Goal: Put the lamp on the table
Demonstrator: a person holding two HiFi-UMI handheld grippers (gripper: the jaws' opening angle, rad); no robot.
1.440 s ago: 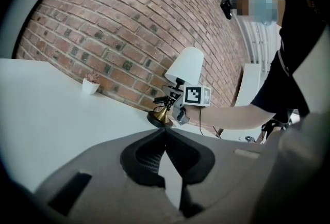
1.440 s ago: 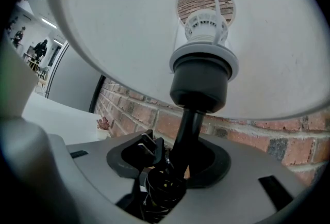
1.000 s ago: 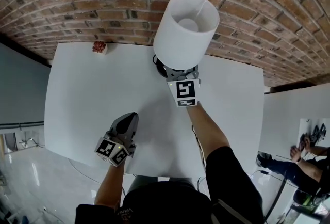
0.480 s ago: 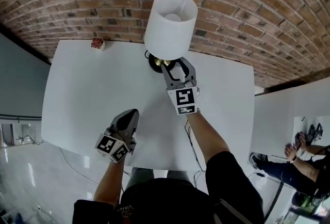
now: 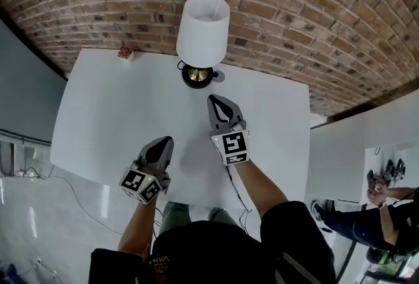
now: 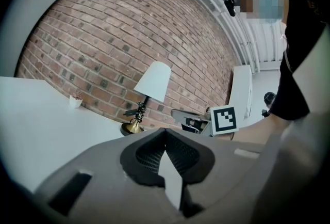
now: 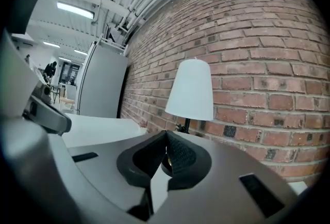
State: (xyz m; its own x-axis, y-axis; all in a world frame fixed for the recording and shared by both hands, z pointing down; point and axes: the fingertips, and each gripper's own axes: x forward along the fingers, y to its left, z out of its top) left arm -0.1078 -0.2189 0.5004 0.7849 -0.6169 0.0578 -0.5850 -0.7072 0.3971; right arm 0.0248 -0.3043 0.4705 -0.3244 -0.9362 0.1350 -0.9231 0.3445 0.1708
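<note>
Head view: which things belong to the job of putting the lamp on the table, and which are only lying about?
Belong to the job: lamp, standing upright on the table; right gripper, shut, empty.
Lying about: small red-topped pot at the table's far left corner; left gripper, shut, empty.

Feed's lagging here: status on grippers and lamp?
Left gripper shut, empty. Right gripper shut, empty, apart from lamp. Lamp upright on table by brick wall. Nothing in the way.

Left tool (image 5: 165, 143) closed, right tool (image 5: 217, 101) closed
</note>
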